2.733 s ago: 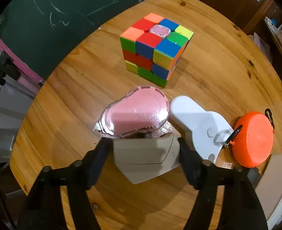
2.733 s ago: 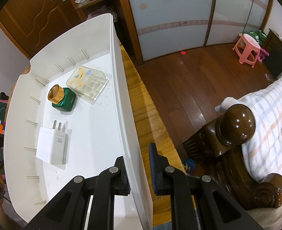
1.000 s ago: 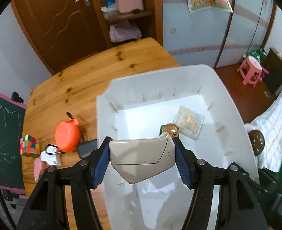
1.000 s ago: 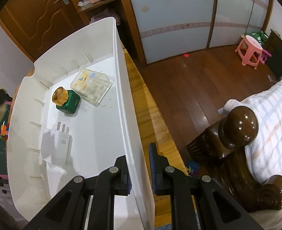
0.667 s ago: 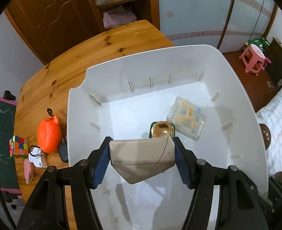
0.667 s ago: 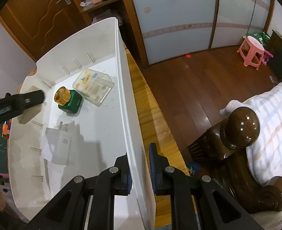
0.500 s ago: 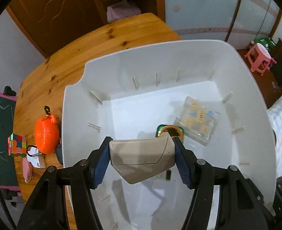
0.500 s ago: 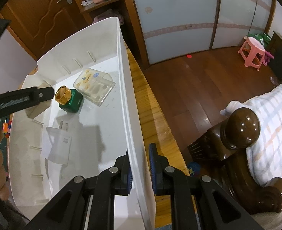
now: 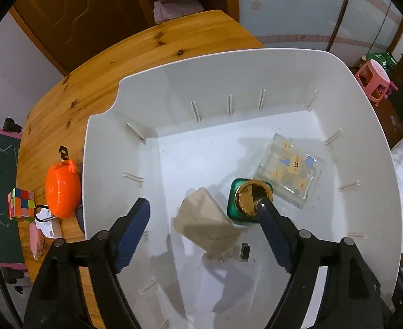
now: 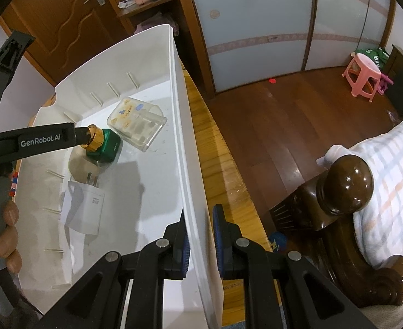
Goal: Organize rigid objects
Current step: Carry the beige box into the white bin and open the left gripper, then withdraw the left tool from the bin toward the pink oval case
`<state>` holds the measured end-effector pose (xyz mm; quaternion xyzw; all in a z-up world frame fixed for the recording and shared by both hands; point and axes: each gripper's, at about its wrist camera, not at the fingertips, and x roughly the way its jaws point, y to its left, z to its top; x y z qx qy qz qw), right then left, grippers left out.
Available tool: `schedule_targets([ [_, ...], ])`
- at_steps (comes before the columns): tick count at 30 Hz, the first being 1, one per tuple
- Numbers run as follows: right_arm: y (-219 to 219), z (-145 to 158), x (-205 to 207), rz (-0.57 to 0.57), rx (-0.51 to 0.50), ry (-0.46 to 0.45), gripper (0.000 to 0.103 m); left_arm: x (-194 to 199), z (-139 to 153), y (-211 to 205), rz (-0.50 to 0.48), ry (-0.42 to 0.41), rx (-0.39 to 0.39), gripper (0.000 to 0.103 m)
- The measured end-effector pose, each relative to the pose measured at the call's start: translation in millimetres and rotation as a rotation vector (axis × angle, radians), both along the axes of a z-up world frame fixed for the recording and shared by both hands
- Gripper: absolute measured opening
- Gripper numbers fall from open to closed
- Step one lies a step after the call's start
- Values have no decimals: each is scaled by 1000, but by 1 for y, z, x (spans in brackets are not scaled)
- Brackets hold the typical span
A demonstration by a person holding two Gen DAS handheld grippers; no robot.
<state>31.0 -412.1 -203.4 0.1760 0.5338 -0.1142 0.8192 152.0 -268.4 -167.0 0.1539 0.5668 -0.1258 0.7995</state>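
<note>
A beige angular box [image 9: 204,219] lies free on the floor of the white bin [image 9: 105,142], touching a green bottle with a gold cap [image 9: 252,200]. My left gripper [image 9: 203,207] hovers above it, its jaws opening, and neither pad touches the box. The box partly covers a white charger [image 10: 83,208]. A clear case with cartoon print [image 9: 291,170] rests at the bin's far right. My right gripper [image 10: 200,216] is shut on the bin's side wall [image 10: 179,137]. In the right wrist view one left finger [image 10: 45,139] reaches over the bottle [image 10: 105,145].
Left of the bin on the round wooden table [image 9: 97,71] lie an orange case [image 9: 63,189], a colour cube [image 9: 20,203], a white key fob [image 9: 46,223] and a pink item [image 9: 35,240]. A carved wooden bedpost [image 10: 349,183] stands right of the table edge. A hand [image 10: 8,235] holds the left gripper.
The left gripper sank into the bin, then its jaws spread and let go of the beige box, which now lies on the bin floor. The right gripper kept its hold on the wall.
</note>
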Motion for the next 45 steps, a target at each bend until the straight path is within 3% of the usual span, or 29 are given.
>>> schedule_targets([
  [25, 0, 3, -2, -27, -31, 4, 14, -53, 45, 69, -34, -64, -53, 85],
  [45, -1, 2, -2, -44, -55, 24, 14, -67, 67, 191, 129, -134, -76, 85],
])
